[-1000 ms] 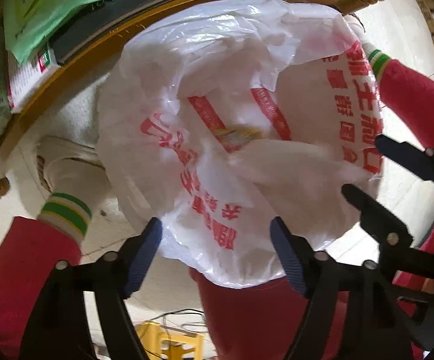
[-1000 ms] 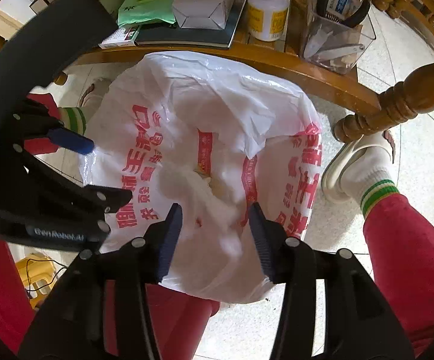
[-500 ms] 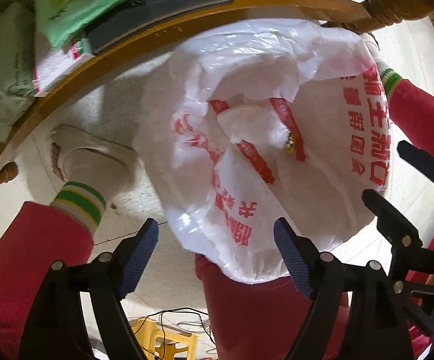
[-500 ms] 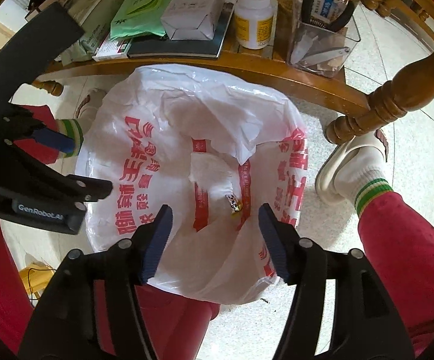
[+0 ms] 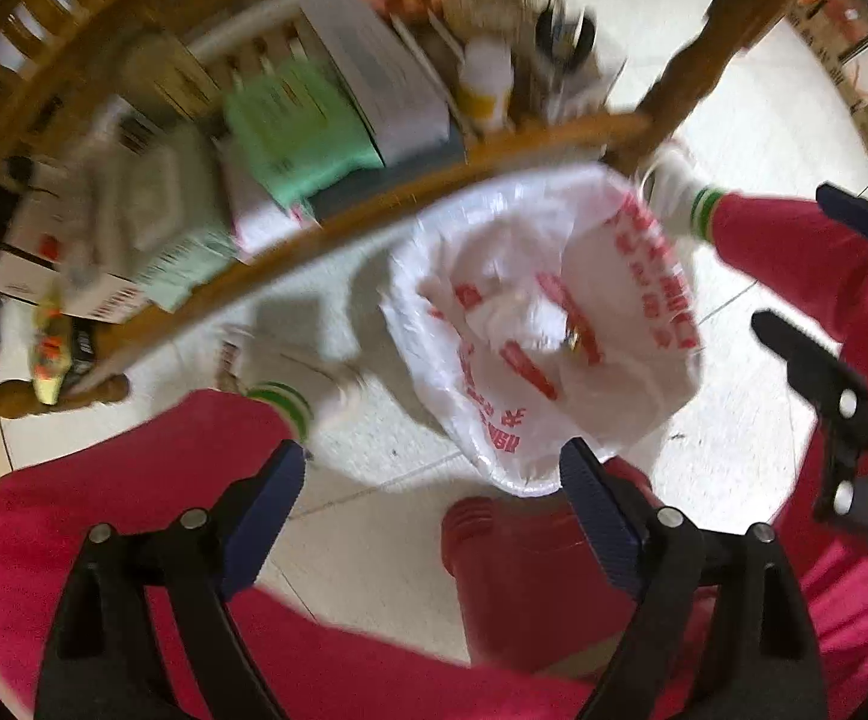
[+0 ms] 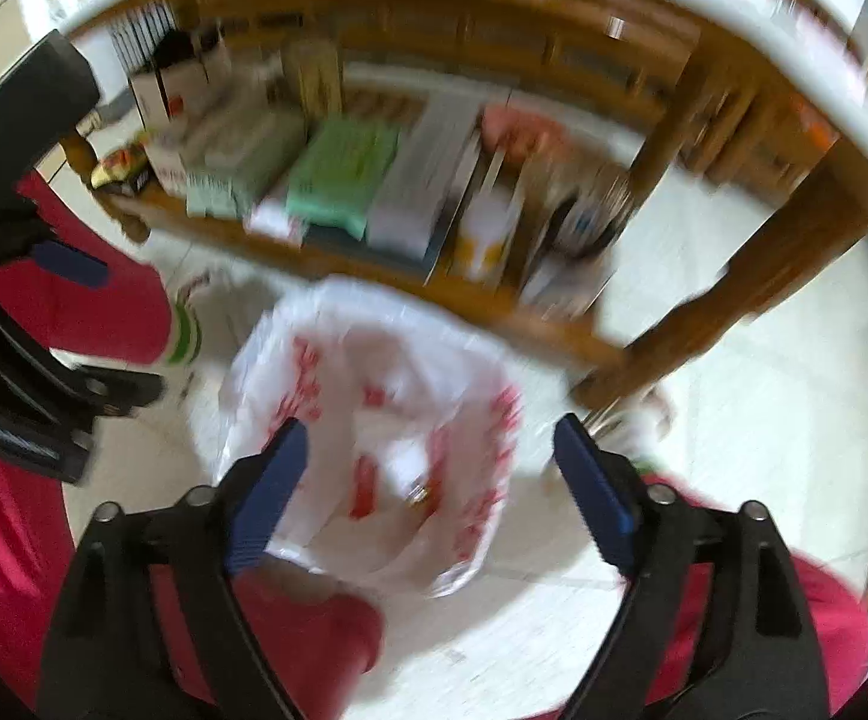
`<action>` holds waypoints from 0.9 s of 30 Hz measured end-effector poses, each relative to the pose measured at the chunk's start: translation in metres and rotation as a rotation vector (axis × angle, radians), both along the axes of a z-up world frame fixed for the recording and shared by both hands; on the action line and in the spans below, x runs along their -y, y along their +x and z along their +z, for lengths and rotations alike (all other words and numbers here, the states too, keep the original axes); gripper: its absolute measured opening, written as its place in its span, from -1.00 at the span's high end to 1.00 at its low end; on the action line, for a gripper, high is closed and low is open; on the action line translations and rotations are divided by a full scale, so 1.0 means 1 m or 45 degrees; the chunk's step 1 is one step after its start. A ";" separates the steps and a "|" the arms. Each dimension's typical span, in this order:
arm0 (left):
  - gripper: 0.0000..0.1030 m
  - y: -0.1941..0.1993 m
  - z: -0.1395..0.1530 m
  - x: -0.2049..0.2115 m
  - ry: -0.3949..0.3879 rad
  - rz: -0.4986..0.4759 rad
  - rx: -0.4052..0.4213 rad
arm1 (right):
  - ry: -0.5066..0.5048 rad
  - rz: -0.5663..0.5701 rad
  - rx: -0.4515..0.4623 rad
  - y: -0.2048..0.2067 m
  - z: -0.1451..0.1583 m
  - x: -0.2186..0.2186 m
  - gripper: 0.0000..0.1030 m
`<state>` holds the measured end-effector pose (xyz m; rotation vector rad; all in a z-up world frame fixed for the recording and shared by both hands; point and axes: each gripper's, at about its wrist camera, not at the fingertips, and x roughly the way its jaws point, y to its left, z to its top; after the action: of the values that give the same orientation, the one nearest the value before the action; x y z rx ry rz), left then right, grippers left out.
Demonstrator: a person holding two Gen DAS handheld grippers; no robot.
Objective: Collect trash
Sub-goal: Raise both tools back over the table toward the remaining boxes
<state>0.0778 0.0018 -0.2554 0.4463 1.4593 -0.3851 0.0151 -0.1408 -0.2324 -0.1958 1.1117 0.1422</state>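
Bag on floor before shelf, wrapper inside bag

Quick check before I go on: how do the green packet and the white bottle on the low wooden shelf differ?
The green packet lies flat and looks soft; the white bottle stands upright and looks rigid. The packet is plain mint green and broad; the bottle is white with a yellow label and narrower. The packet sits left of the grey-white box, the bottle right of it. Both are on the wooden shelf, behind the white trash bag.
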 end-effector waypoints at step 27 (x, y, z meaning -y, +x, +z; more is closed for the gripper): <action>-0.79 0.032 0.272 -0.090 -0.586 0.758 0.307 | -0.266 0.388 0.666 0.020 0.290 0.021 -0.87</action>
<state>0.1093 0.0916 0.0167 -0.3044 1.1536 -0.1679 0.0354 -0.1615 0.0574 -0.5572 0.5683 0.2305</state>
